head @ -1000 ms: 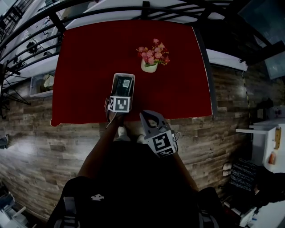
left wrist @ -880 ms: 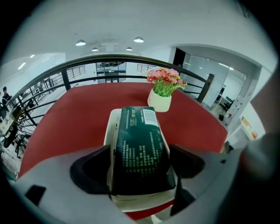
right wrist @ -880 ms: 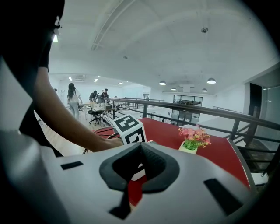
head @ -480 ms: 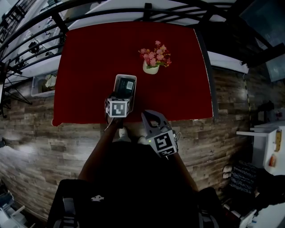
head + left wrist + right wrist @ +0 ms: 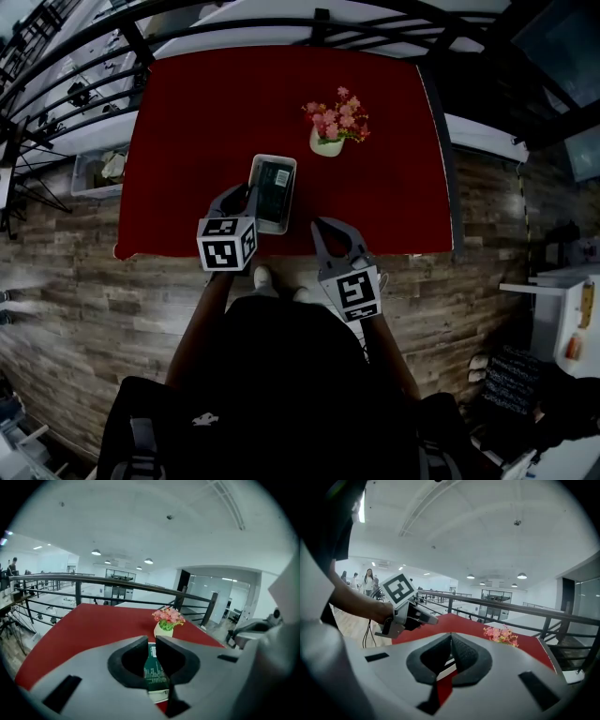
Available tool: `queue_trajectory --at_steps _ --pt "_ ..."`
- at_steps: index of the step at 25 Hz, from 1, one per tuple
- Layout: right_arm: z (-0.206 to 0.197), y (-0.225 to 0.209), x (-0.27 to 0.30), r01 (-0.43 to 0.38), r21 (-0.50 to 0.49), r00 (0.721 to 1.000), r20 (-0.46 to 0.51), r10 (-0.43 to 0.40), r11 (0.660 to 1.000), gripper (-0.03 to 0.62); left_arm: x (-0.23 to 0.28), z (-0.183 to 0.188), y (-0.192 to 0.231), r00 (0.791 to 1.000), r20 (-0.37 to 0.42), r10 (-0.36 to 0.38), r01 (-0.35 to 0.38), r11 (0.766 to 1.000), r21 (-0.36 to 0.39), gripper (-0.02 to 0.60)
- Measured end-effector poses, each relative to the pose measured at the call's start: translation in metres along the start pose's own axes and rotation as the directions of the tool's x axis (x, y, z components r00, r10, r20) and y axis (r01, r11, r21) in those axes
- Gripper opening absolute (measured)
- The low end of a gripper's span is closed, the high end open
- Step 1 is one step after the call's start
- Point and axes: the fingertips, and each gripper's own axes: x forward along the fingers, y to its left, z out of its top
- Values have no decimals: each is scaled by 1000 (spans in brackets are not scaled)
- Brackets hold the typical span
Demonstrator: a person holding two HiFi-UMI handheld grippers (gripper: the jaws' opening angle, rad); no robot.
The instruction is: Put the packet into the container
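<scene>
Packet (image 5: 273, 182) lies flat inside the white container (image 5: 253, 172) on the red counter (image 5: 187, 122). The left tongs (image 5: 238, 196) are just by the near end of the container. Their jaws are closing with nothing between them, and the green packet only shows past the thin gap. The right tongs (image 5: 330, 229) are squeezed tight and empty, off to the right at the counter's near edge. A little pot of pink flowers (image 5: 330, 129) stands behind the container.

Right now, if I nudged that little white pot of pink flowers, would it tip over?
Probably it slides first: the little white pot looks squat and rounded. The pink flowers spread wider than the pot, so a high push might topple it.
</scene>
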Motion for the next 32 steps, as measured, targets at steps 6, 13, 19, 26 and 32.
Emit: queue_trajectory --at_steps 6,13,19,26,32 --pt "31 -9 -4 13 39 991 132 -18 999 21 -35 39 -25 947 215 -238 232 971 51 25" --pt "58 -11 -2 -10 102 972 235 -14 995 21 -68 61 -45 878 325 -352 335 936 111 9" --pt "74 -9 -1 -23 125 961 275 -12 992 21 -93 73 -53 810 426 -404 356 915 190 9" --pt "65 -7 2 -35 148 978 209 3 988 21 -100 72 -60 811 413 -414 337 908 249 9" --pt "68 0 5 -21 60 976 216 8 998 20 -97 68 -68 809 397 -433 344 897 277 9"
